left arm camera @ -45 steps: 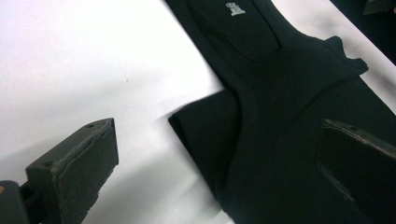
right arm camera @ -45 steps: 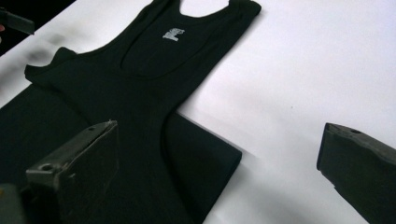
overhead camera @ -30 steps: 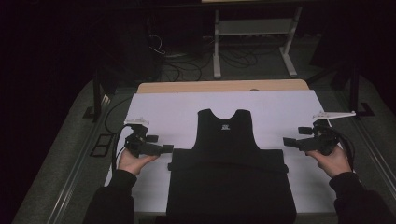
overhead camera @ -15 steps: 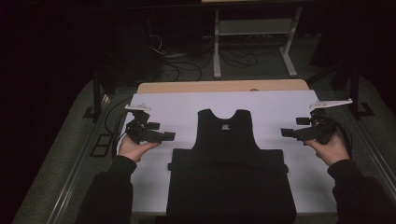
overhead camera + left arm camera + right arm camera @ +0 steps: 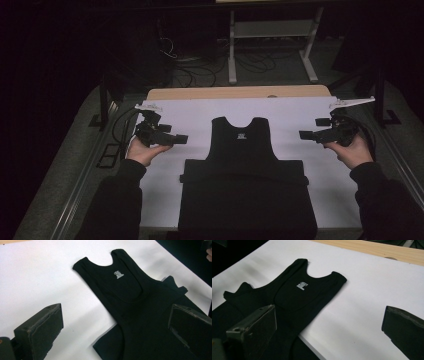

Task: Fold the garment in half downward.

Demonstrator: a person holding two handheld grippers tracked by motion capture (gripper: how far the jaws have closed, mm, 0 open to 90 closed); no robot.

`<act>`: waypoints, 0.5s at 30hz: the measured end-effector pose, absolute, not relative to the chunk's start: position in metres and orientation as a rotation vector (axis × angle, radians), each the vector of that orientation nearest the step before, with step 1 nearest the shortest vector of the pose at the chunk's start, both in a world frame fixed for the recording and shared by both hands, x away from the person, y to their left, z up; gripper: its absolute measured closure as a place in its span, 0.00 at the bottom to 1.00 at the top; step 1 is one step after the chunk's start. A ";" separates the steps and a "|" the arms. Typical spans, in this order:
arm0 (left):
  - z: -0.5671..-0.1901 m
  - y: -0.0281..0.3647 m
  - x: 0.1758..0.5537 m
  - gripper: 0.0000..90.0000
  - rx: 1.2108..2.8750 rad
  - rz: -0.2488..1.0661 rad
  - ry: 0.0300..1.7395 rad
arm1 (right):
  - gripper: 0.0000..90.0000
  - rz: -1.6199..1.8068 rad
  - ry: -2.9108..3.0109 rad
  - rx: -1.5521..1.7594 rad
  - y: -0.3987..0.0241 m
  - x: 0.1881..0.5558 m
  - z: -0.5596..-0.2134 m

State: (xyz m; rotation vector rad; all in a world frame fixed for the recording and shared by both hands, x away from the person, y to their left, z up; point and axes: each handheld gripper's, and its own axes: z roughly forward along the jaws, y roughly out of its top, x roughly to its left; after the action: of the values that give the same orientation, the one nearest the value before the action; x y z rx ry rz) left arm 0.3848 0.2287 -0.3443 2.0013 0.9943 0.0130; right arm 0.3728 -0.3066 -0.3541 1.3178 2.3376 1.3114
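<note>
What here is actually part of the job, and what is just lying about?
Part of the job:
- black tank top, flat on the white sheet, its lower part folded
- left gripper, open, held off the top
- right gripper, open, held off the top

Just lying about:
- cables on the floor beyond the table
- metal stand at the back

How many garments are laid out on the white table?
1: a black tank top at the middle of the white table, between both grippers. Its folded lower part could hide another layer.
</note>
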 end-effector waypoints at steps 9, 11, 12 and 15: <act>-0.341 0.225 0.400 0.00 2.014 0.019 0.978 | 0.00 1.291 2.354 1.320 -0.302 0.390 -0.351; -0.341 0.224 0.402 0.00 2.017 0.017 0.974 | 0.00 1.286 2.359 1.318 -0.301 0.393 -0.350; -0.341 0.223 0.404 0.00 2.016 0.017 0.973 | 0.00 1.285 2.360 1.318 -0.300 0.395 -0.350; -0.339 0.222 0.408 0.00 2.018 0.011 0.968 | 0.00 1.281 2.363 1.320 -0.299 0.399 -0.349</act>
State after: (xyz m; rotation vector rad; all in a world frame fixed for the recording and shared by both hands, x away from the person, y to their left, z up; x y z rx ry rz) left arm 0.4079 0.2216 -0.3395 2.0179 0.9681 0.0108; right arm 0.3993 -0.2991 -0.3491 1.3196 2.3632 1.2809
